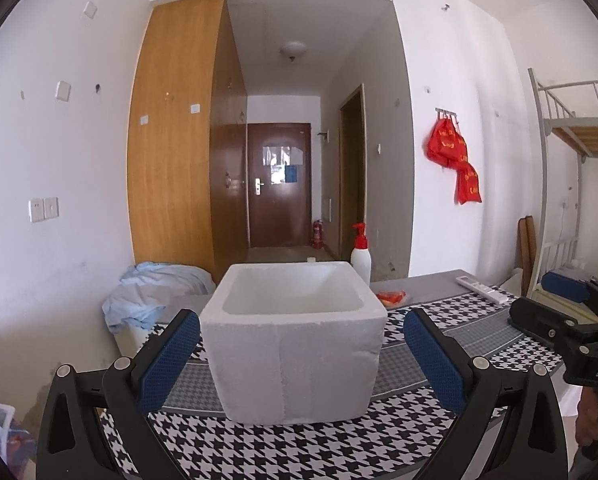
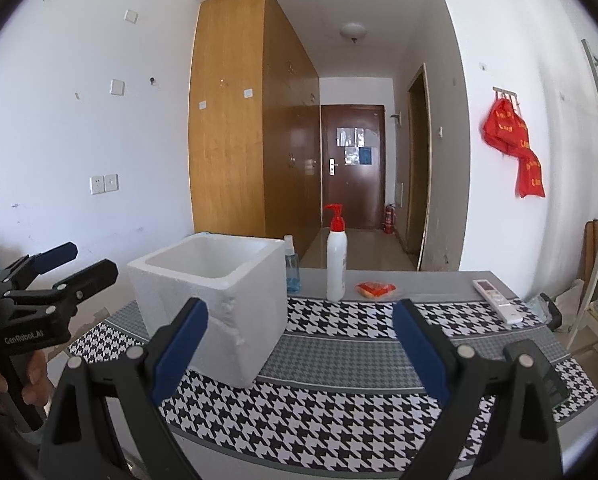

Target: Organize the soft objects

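Both grippers are held spread wide and empty above the near edge of the bench, which is covered with a houndstooth cloth. The left gripper is aimed squarely at the white foam box, whose walls fill most of the gap between its jaws; the right gripper is pointed past the box's right side.

The only soft-looking thing seen on the bench is a small orange-red packet, lying at the far side near the pump bottle and well apart from both grippers. Whether it is the item to be sorted can only be judged, not confirmed.

Several risks are foreseen:
- The light box could be shoved or tipped if a jaw is driven into its wall.
- The tall pump bottle and the small spray bottle could be toppled during a reach to the packet.
- The limp packet could be pinched along with the cloth.
- The remote could be swept off.
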{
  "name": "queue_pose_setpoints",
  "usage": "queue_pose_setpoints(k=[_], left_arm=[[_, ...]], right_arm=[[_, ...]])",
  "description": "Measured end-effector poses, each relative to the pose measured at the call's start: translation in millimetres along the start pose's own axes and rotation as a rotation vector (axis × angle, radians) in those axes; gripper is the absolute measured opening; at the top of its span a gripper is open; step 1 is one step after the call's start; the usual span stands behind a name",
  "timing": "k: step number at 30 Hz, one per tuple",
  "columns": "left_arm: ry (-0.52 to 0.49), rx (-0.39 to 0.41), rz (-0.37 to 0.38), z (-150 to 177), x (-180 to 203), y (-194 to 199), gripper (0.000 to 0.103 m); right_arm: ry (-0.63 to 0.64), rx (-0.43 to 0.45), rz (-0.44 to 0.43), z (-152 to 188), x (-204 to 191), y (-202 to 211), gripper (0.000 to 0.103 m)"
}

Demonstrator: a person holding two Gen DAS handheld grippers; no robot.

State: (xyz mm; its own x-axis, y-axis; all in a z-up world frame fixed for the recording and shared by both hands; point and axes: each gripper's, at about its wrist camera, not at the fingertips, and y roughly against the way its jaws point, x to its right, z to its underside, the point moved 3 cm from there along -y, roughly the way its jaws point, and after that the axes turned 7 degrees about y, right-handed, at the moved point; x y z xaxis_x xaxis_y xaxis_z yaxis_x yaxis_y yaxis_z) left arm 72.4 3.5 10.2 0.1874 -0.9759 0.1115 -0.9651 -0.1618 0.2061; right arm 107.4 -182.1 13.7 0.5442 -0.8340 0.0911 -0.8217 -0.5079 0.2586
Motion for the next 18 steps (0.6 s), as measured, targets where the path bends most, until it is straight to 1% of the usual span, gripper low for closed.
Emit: queue_pose_setpoints(k=[5, 10, 18], left_arm=[[0.002, -0.016, -0.009, 6, -3, 0, 0.102], [0.018, -0.019, 0.006, 9, -8, 5, 0.102], [0.012, -0.012, -0.026, 15, -11, 9, 0.102]], right_arm=[[0.002, -0.005, 0.003, 5, 0, 1, 0.096], [0.003, -0.003, -0.006, 10, -1, 2, 0.096], [-0.003, -0.035, -0.012, 22, -4, -4, 0.096]])
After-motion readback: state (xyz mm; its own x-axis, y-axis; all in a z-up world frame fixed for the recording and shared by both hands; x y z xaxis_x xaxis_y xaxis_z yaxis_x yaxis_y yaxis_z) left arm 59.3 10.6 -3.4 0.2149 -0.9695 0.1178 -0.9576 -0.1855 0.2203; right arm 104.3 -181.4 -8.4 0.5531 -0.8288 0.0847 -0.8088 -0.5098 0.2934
